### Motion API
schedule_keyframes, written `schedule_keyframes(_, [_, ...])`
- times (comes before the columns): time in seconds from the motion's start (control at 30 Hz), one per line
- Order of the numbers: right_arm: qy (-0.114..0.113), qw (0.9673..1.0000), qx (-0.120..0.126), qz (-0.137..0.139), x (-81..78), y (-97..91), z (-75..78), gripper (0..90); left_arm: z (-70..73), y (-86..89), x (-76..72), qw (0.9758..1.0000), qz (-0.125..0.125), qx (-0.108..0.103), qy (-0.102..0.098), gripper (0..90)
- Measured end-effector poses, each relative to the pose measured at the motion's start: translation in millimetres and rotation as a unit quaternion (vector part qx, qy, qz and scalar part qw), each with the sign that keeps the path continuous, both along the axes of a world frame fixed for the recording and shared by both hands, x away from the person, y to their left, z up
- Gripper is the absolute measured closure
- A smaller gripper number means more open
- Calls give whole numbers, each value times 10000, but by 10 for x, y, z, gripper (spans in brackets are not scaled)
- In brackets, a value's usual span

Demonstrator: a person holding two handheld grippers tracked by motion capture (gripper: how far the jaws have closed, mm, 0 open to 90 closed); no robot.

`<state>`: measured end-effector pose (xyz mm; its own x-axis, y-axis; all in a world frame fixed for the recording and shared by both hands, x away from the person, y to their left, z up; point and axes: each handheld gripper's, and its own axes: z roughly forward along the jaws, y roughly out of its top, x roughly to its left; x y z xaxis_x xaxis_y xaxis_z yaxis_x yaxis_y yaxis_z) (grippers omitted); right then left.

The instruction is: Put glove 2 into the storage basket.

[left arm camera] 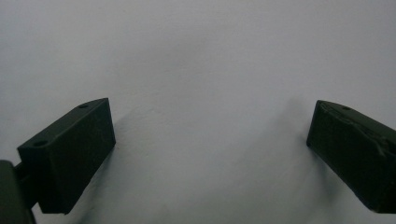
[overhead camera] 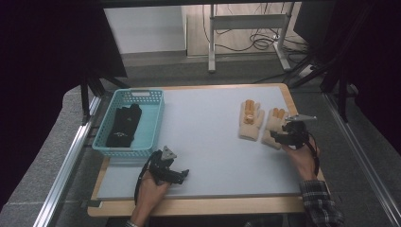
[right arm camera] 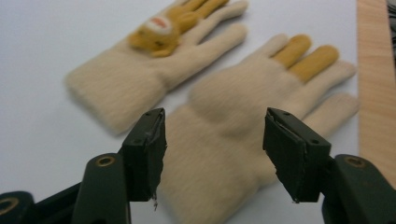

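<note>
Item 1: right-hand black two-fingered gripper [overhead camera: 280, 137], held in a hand with a plaid sleeve at the right edge of the counter. In the right gripper view its fingers [right arm camera: 147, 149] stand part-way apart, astride the cuff of the nearer glove, with the pads clear of the fabric on both sides.

Item 2: nearer cream fleece glove with two mustard-yellow middle fingers [right arm camera: 243, 112], lying flat, palm side plain, just beside the wooden right border of the counter; in the high view it sits partly under the right gripper [overhead camera: 273, 124].

Item 3: second cream fleece glove bearing a small mustard animal face on its back [right arm camera: 154, 60], flat on the counter just beside the first, fingers pointing away from the person [overhead camera: 250, 119].

Item 4: left-hand black two-fingered gripper [overhead camera: 182, 174], low at the near left of the counter; its fingers [left arm camera: 70, 154] are spread wide over bare surface, with nothing between them.

Item 5: pale grey-topped counter with light wooden edging [overhead camera: 208, 142].

Item 6: turquoise perforated plastic basket [overhead camera: 156, 113] at the far left corner, holding a folded black fabric item [overhead camera: 124, 125]; well apart from both gloves.
</note>
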<state>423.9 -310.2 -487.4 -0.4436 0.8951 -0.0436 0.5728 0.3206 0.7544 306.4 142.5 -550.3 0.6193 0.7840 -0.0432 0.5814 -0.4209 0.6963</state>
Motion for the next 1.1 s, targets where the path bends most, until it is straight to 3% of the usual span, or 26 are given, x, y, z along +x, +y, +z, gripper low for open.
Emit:
schedule_keyframes(0.33, [131,9995,-270,-37,468,38,-215,248,2,3,0,10000,-16,21,3,12])
schedule_keyframes(0.4, [170,9994,-283,-35,514,47,-251,260,1,3,0,10000,-13,18,-1,12])
schedule_keyframes(0.47, [279,9994,-185,-3,539,49,-276,352,1,3,0,10000,-15,18,0,12])
schedule_keyframes(0.6, [480,9988,16,-44,532,36,-265,481,1,3,0,10000,-14,18,0,12])
schedule_keyframes(0.73, [573,9980,254,-39,510,-20,-245,498,1,2,-1,10000,-13,23,-4,12])
schedule_keyframes(0.9, [337,9989,326,6,406,-50,-129,498,1,3,-1,10000,-14,22,-3,12])
schedule_keyframes(1.1, [12,9987,410,306,195,41,181,496,1,2,-1,10000,-10,21,-2,12])
